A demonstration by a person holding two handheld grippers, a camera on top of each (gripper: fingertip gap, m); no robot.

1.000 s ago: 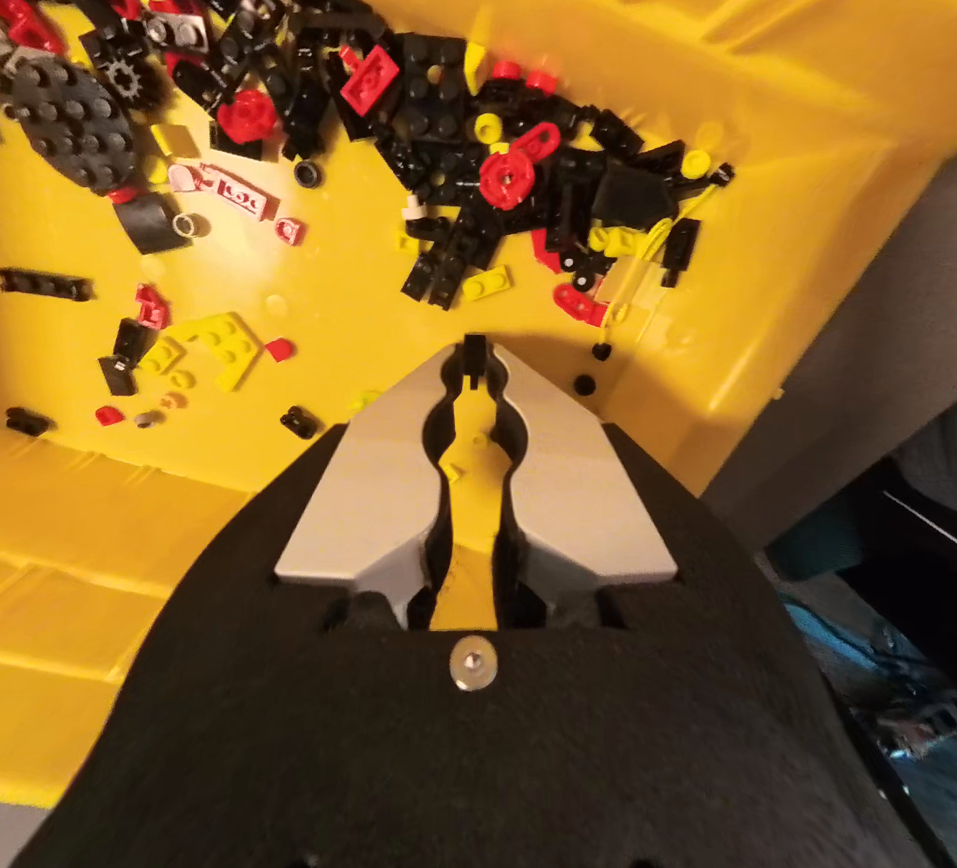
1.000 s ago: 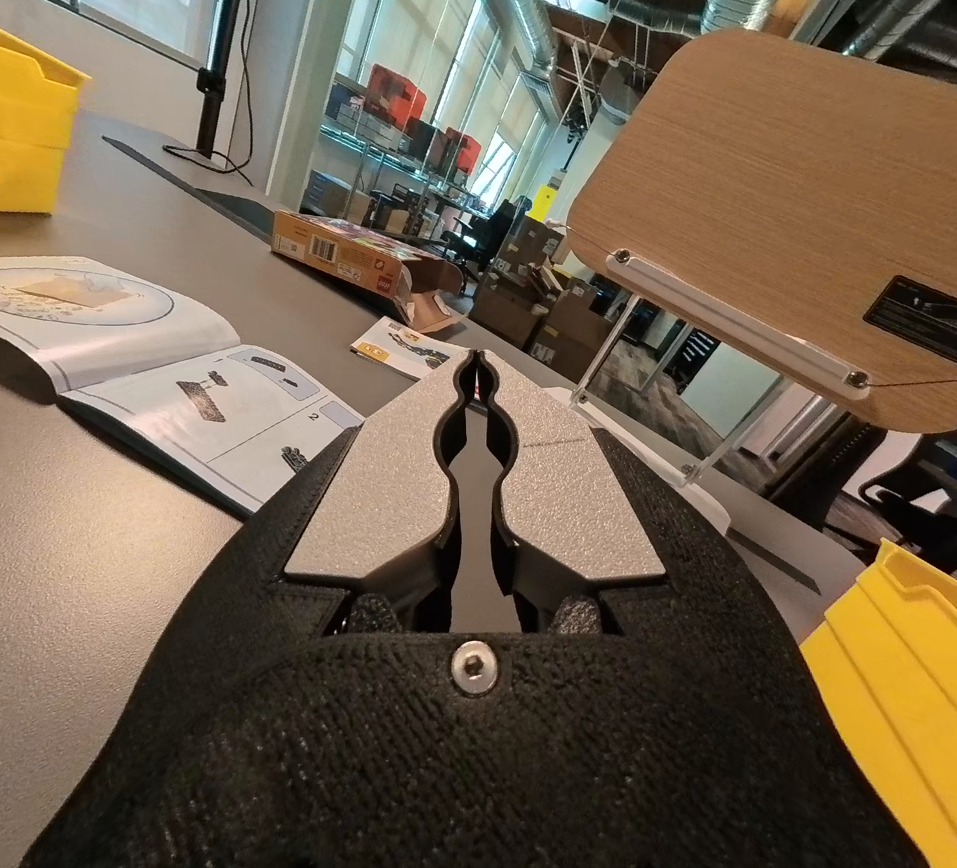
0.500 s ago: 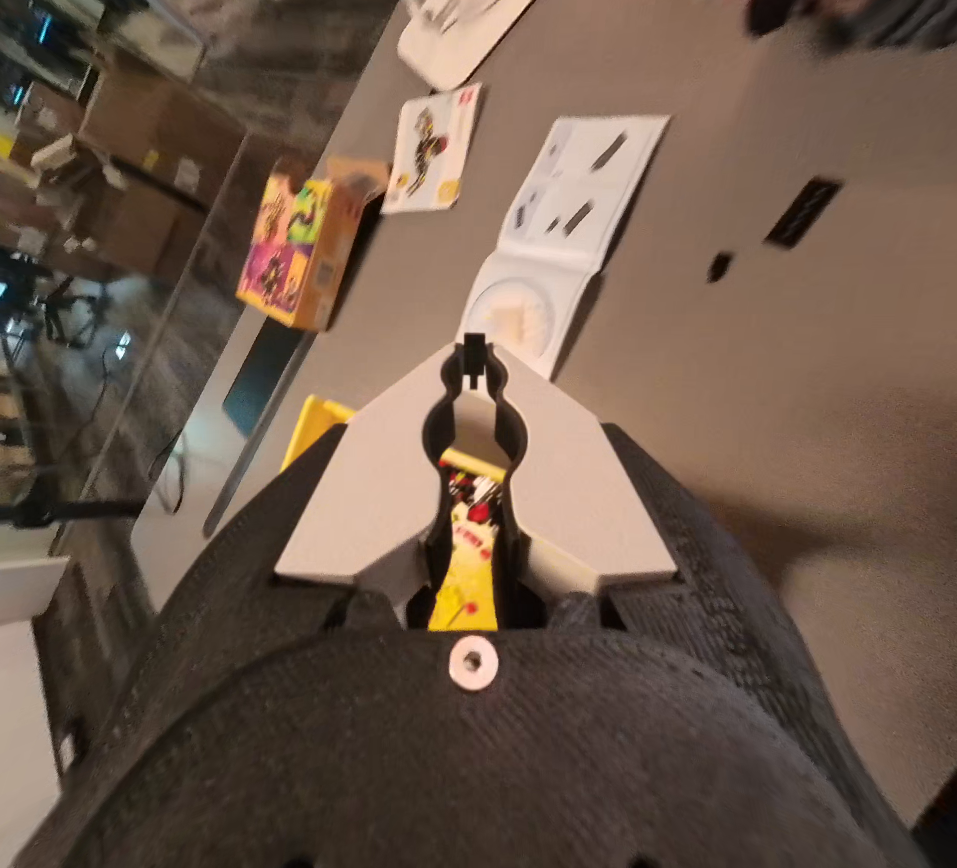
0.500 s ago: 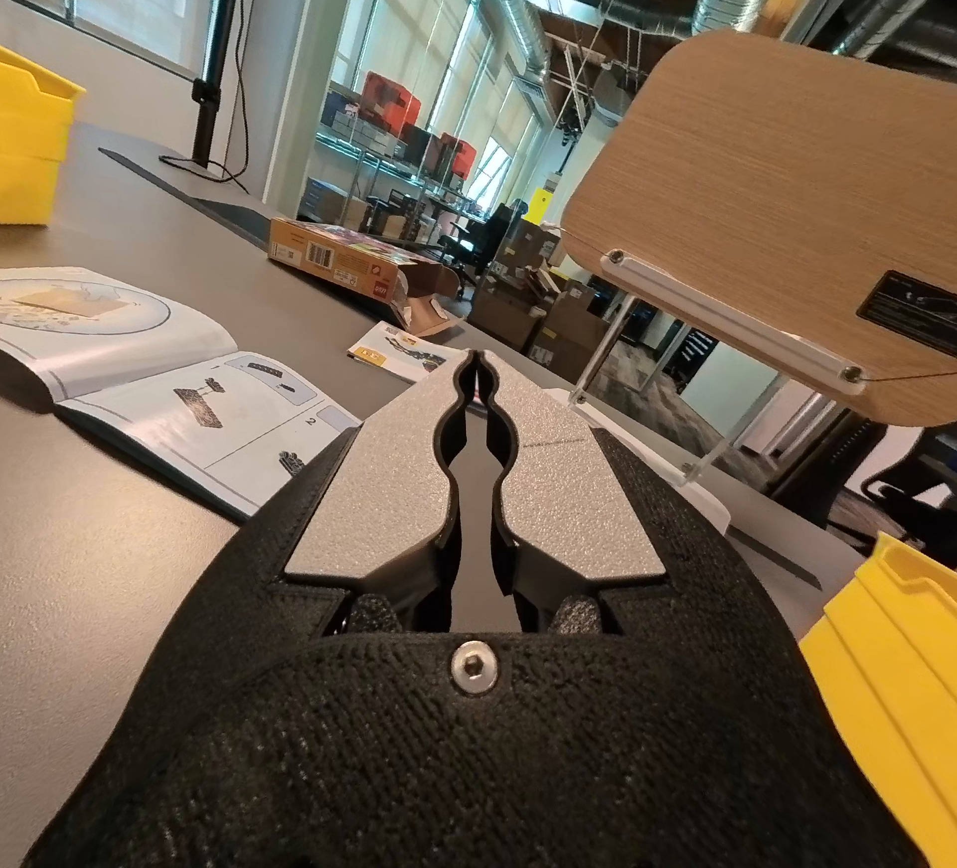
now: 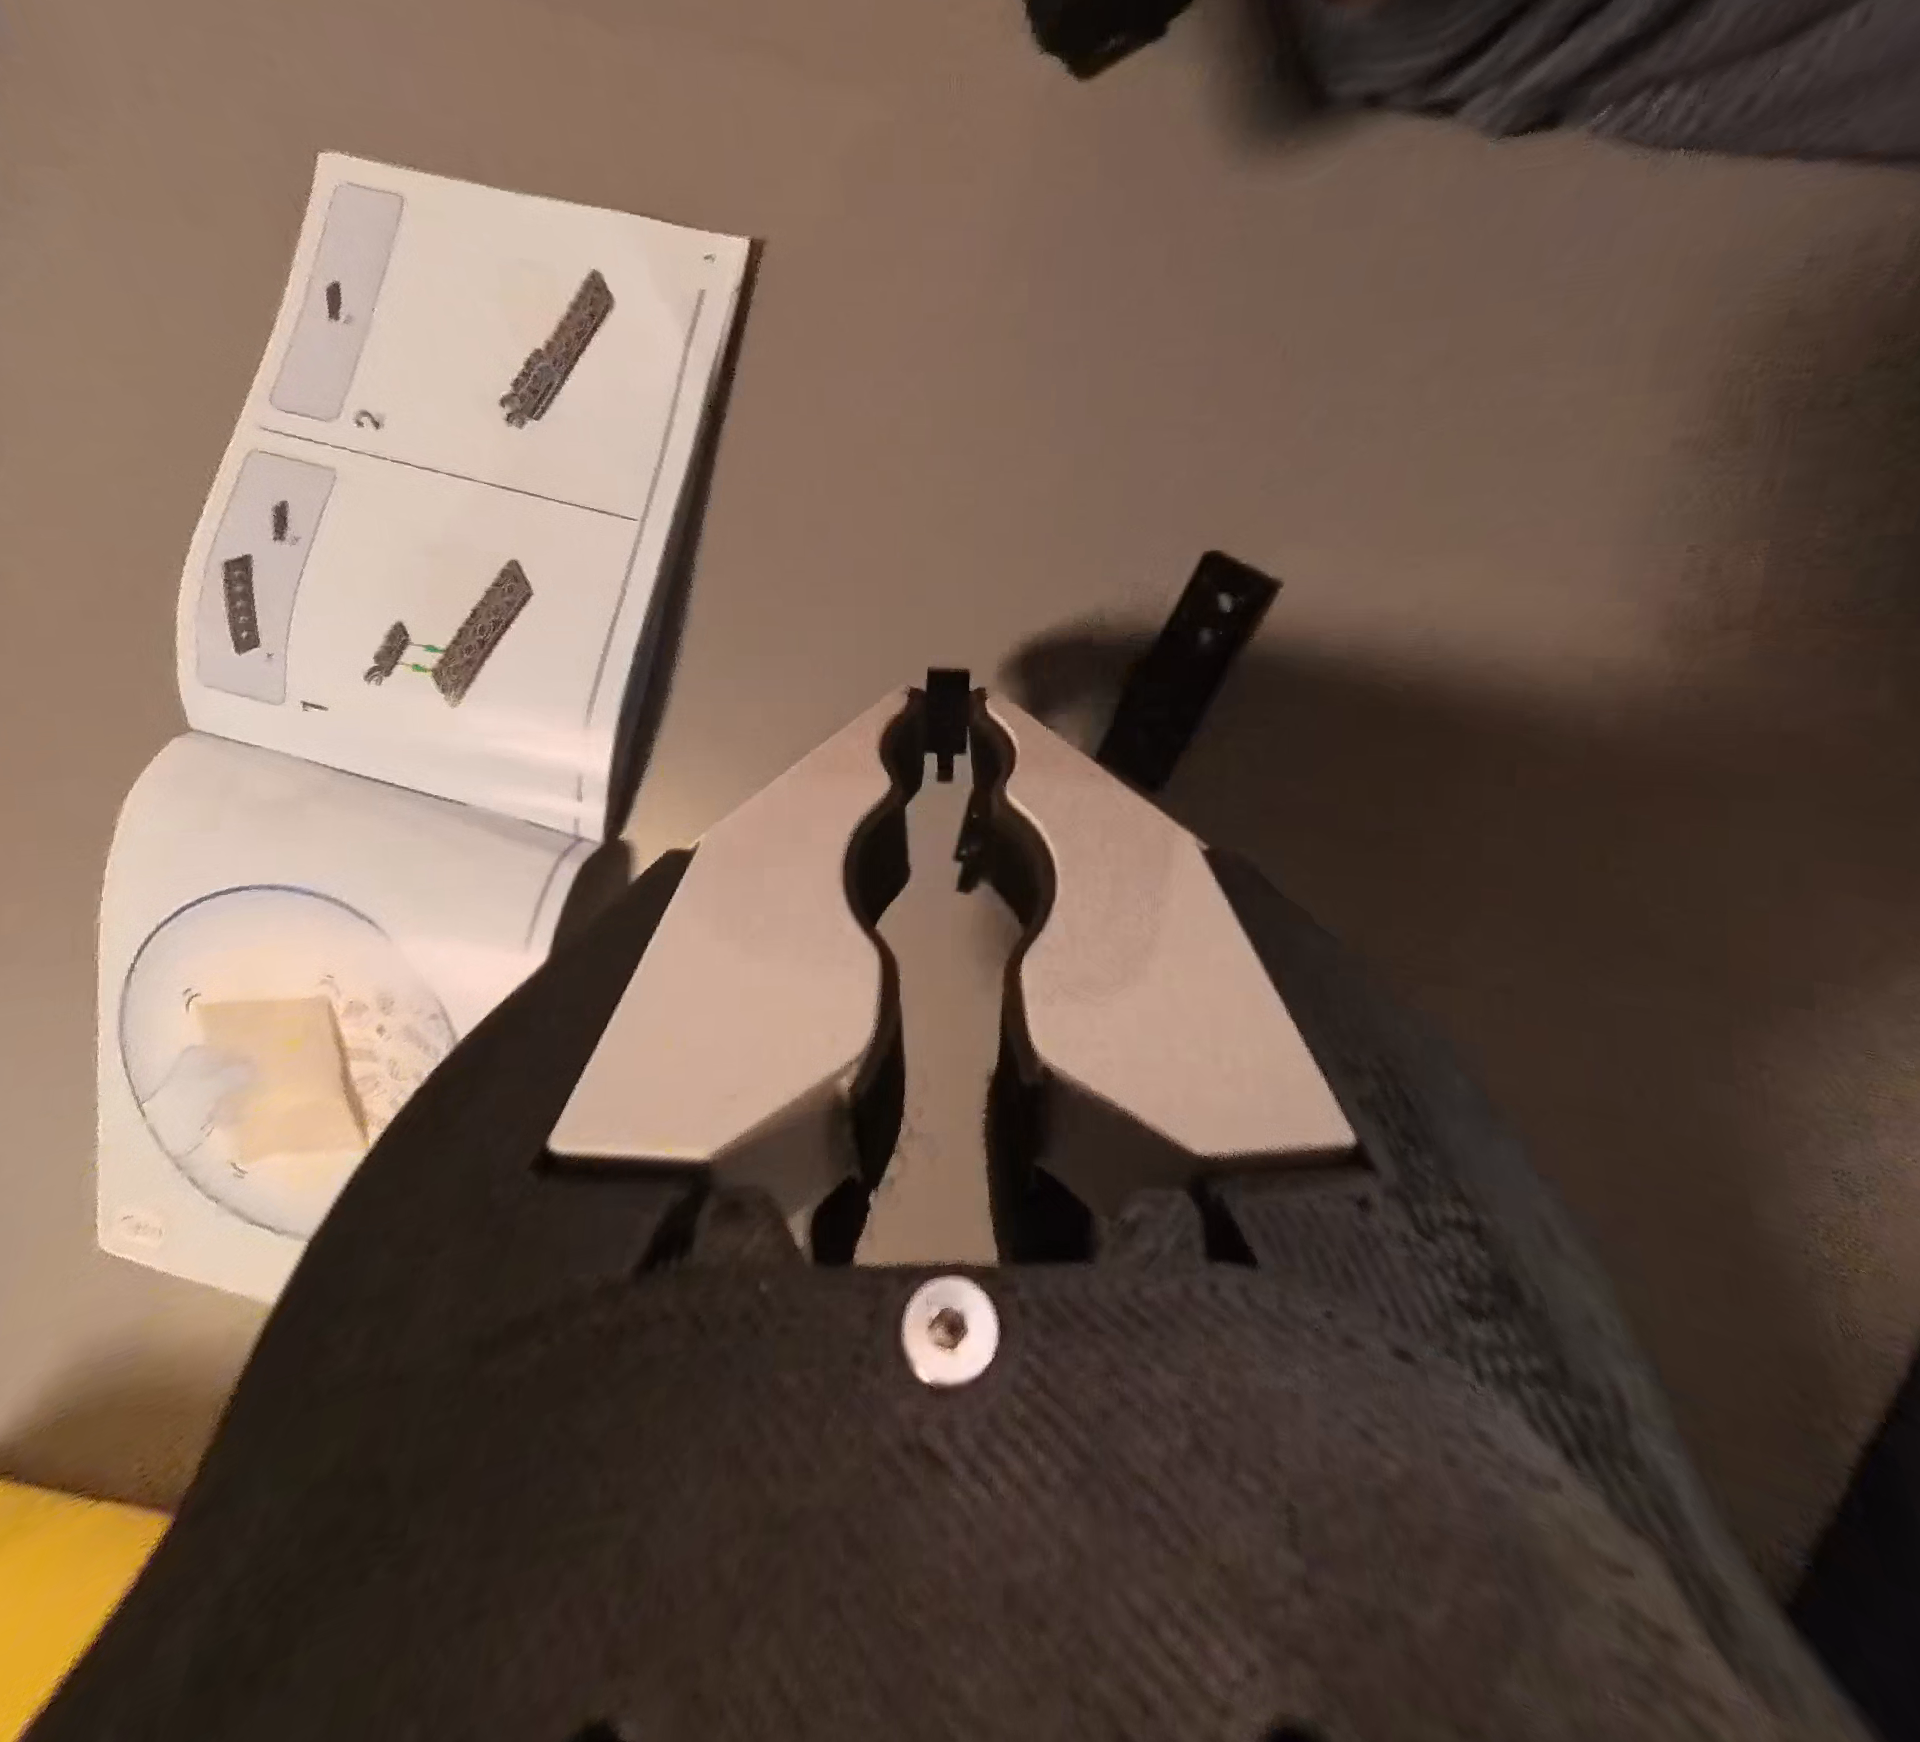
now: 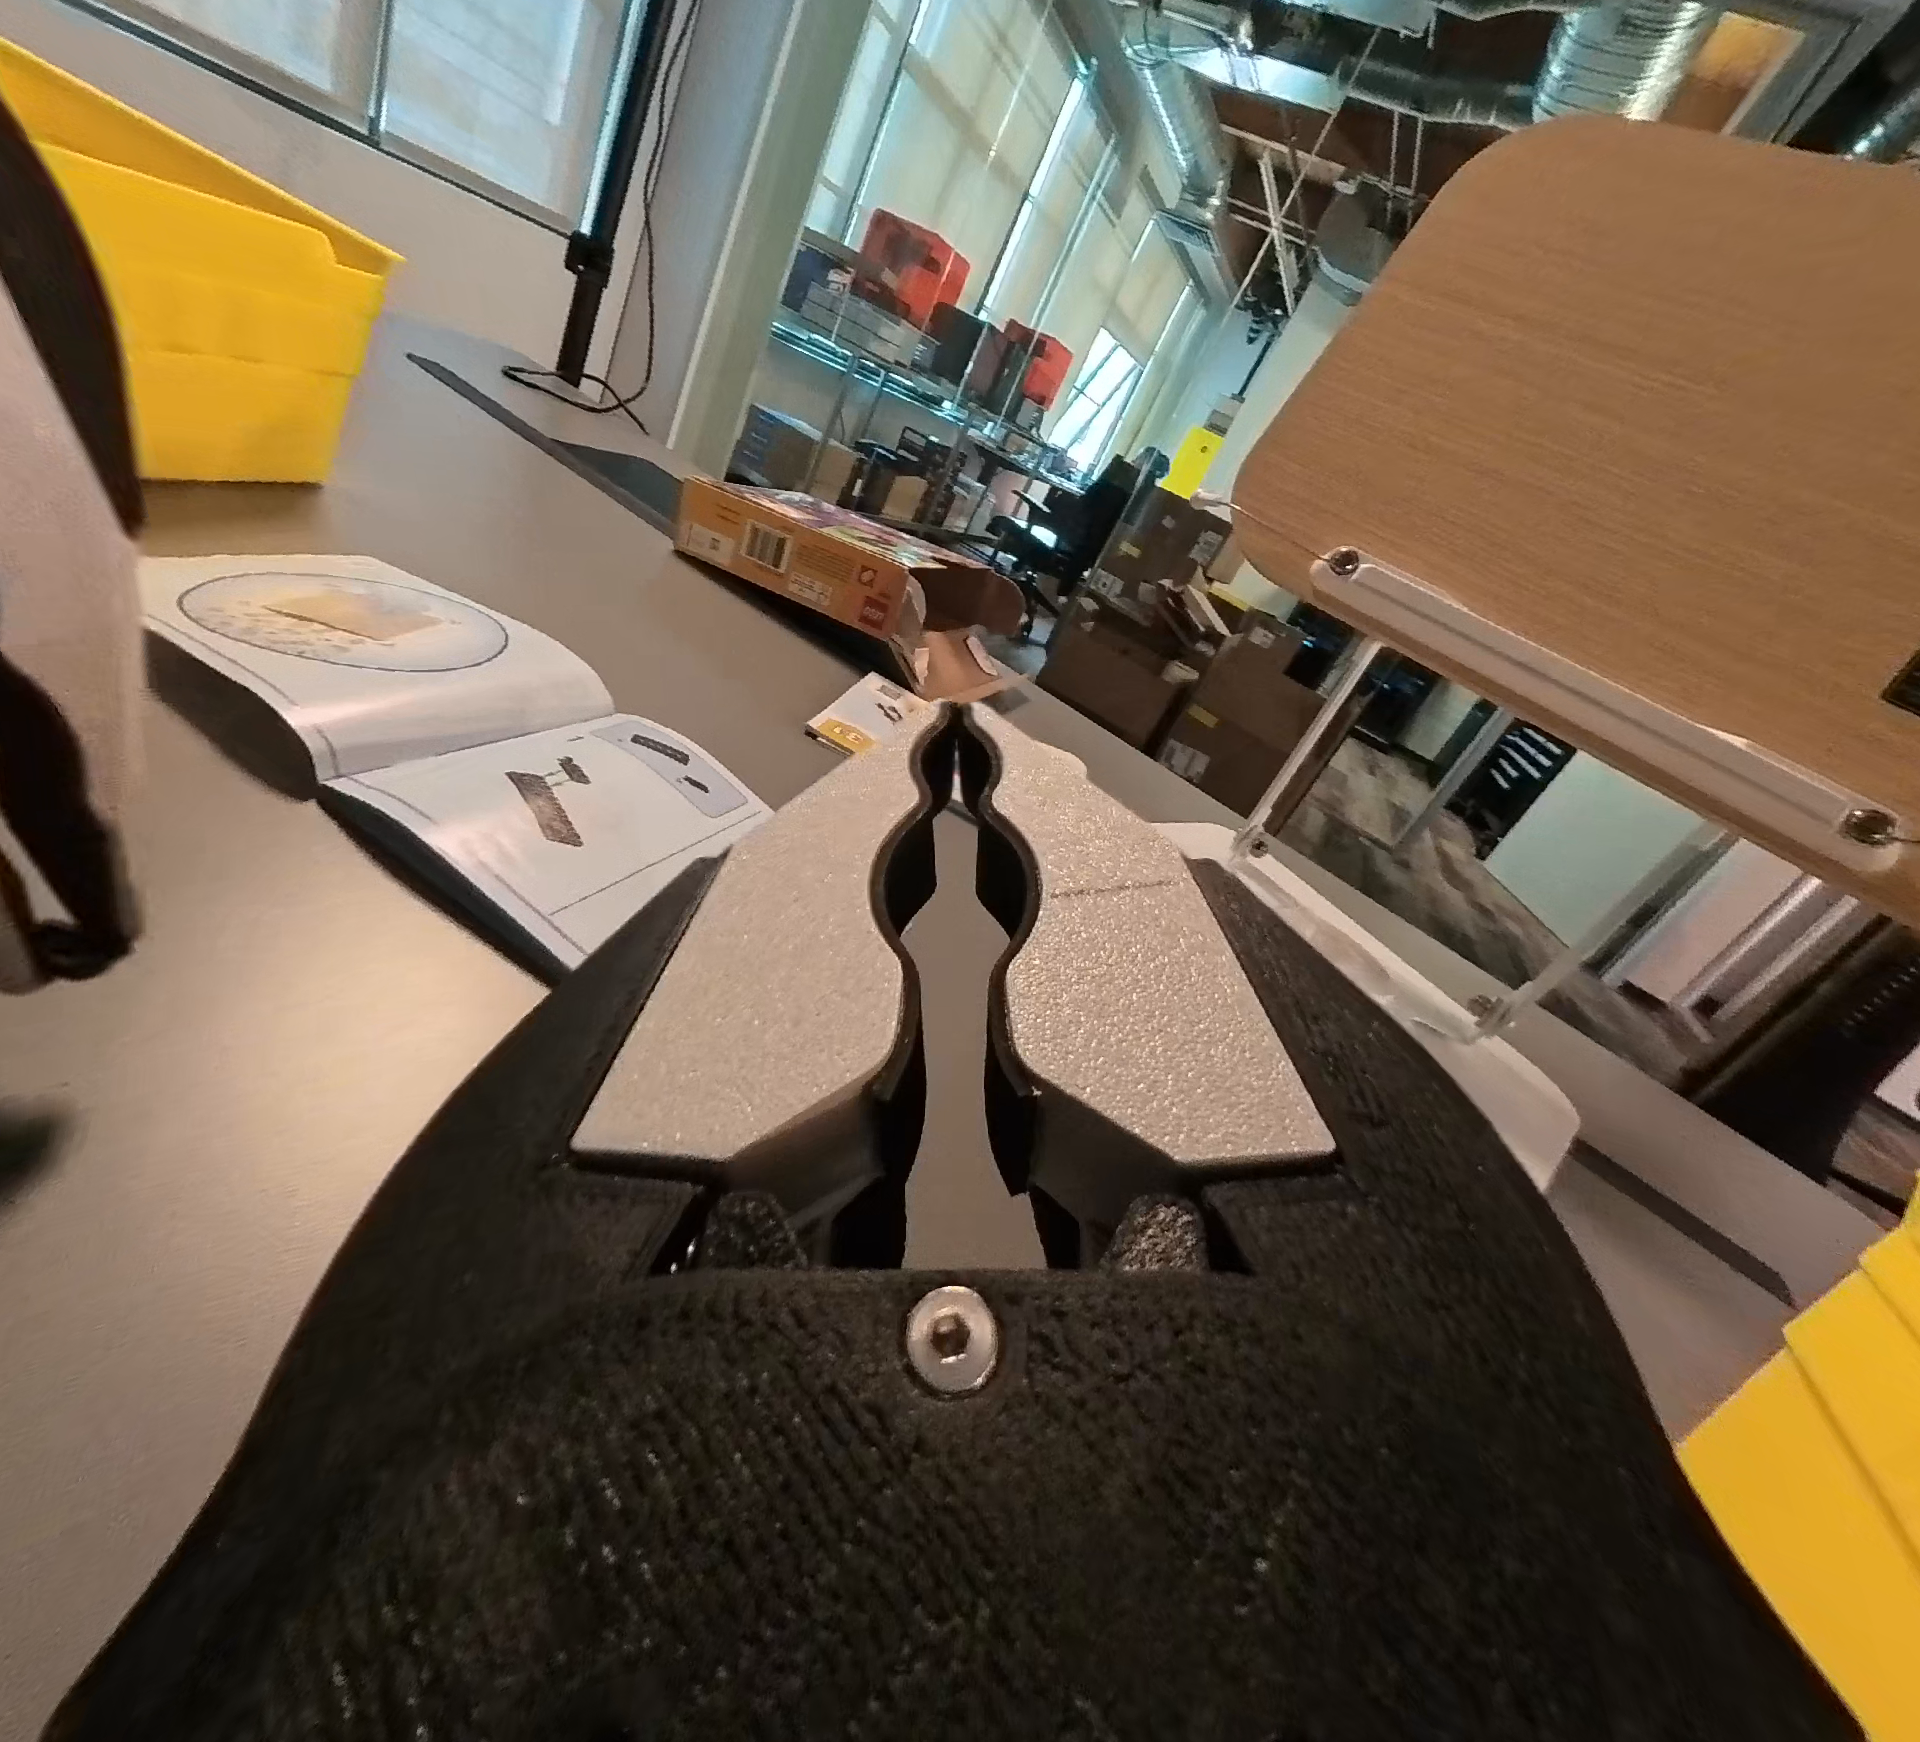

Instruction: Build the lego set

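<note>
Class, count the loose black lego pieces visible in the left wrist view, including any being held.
2: a small black piece pinched in the left gripper, and a long black plate lying on the table just beyond. The gripper may hide others.

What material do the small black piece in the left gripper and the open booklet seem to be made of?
The small black piece, pinched at the tip of the left gripper, looks like hard moulded plastic: crisp square edges and even black colour; motion blur hides its finish. The open booklet looks like thin, smooth printed paper: its white pages curve at the fold and carry printed drawings.

Small black piece (image 5: 948, 703) between jaws (above table (image 5: 1143, 342))
</note>
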